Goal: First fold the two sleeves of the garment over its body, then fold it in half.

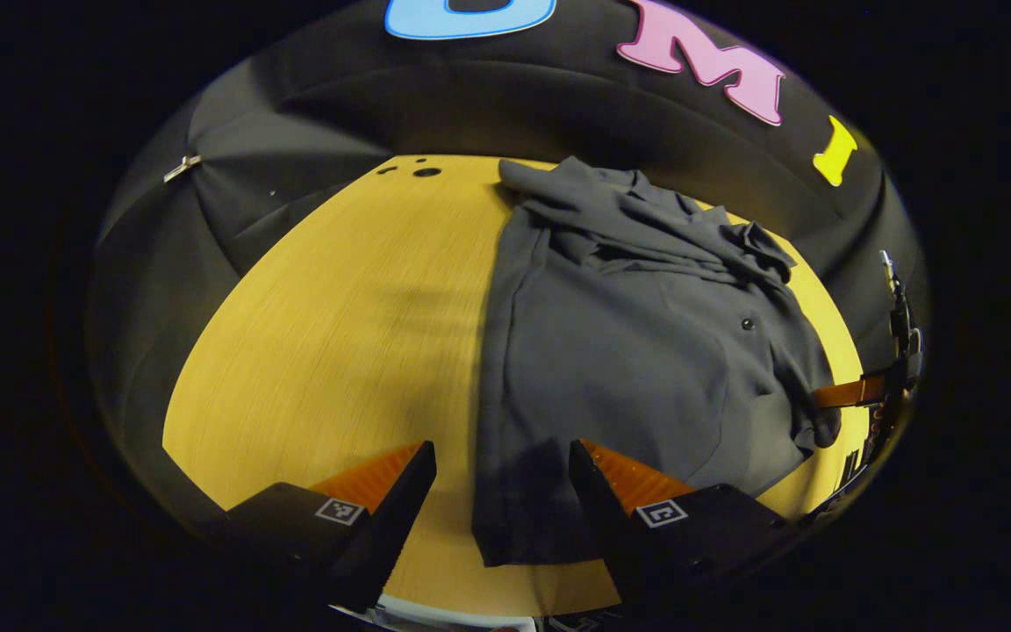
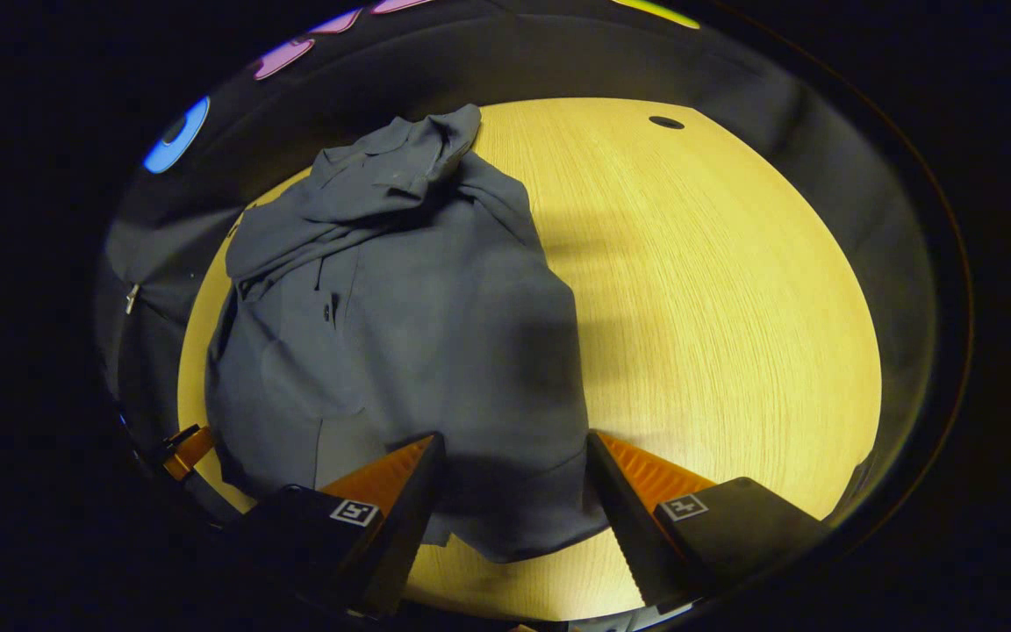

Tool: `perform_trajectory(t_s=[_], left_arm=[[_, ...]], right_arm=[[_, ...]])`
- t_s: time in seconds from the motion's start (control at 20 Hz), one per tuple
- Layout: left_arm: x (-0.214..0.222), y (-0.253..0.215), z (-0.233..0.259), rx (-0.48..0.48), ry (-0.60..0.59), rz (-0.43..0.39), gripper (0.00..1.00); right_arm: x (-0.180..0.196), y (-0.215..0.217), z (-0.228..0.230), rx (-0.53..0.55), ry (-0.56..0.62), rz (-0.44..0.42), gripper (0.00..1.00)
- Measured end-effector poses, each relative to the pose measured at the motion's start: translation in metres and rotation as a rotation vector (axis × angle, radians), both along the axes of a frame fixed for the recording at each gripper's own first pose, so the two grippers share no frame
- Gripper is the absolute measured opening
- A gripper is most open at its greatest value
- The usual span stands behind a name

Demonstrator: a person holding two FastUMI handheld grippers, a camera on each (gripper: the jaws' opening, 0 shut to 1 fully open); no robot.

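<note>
Hovering open: left claw (image 1: 502,478), right claw (image 2: 514,470), above garment (image 1: 628,351).

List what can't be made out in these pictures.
- Sleeves: in both views they lie bunched at the far end of the shirt; the folds hide their ends.
- Shirt hem: the left gripper and right gripper fingers cover parts of it.
- Other gripper: an orange finger at the edge of the left gripper view, the rest cut off.
- Table front edge: cut off below.
</note>
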State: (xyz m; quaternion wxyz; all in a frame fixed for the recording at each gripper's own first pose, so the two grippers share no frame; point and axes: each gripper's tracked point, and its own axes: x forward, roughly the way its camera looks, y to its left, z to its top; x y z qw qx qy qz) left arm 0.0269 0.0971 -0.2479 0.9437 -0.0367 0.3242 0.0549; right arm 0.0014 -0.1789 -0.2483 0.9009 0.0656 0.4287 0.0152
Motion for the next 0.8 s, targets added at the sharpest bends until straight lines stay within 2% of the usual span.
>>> perform_trajectory(t_s=[0.2,0.3,0.35,0.4,0.45,0.55,0.6,0.65,0.7,0.75,0.8], left_arm=[[-0.006,-0.016,-0.011,-0.021,0.017,-0.016,0.96],[-0.008,-0.015,-0.019,-0.007,0.044,-0.009,0.96],[-0.008,-0.015,-0.021,0.01,0.046,-0.009,0.97],[-0.008,-0.016,-0.022,0.034,0.051,-0.015,0.97],[-0.009,-0.016,-0.025,0.067,0.069,-0.021,0.97],[-0.006,-0.026,-0.026,0.082,0.081,-0.063,0.97],[-0.004,-0.029,-0.027,0.092,0.09,-0.078,0.88],[-0.003,-0.033,-0.025,0.093,0.095,-0.092,0.8],[-0.001,-0.035,-0.026,0.091,0.099,-0.103,0.63],[0.0,-0.038,-0.025,0.086,0.1,-0.112,0.63],[0.0,-0.04,-0.026,0.08,0.093,-0.12,0.46]], right_arm=[[-0.001,0.008,-0.005,-0.117,0.012,0.03,0.97],[-0.001,0.019,-0.005,-0.112,0.018,0.038,0.96],[0.0,0.022,-0.005,-0.113,0.021,0.036,0.77],[-0.001,0.023,-0.006,-0.109,0.032,0.033,0.65],[-0.001,0.024,-0.005,-0.11,0.039,0.035,0.59],[0.0,0.03,-0.013,-0.085,0.054,0.049,0.56],[0.001,0.032,-0.004,-0.069,0.049,0.052,0.37],[0.001,0.034,-0.005,-0.056,0.052,0.05,0.32],[0.0,0.037,-0.005,-0.039,0.048,0.058,0.16],[0.002,0.04,-0.004,-0.027,0.036,0.085,0.12],[-0.001,0.042,-0.004,-0.02,0.035,0.108,0.07]])
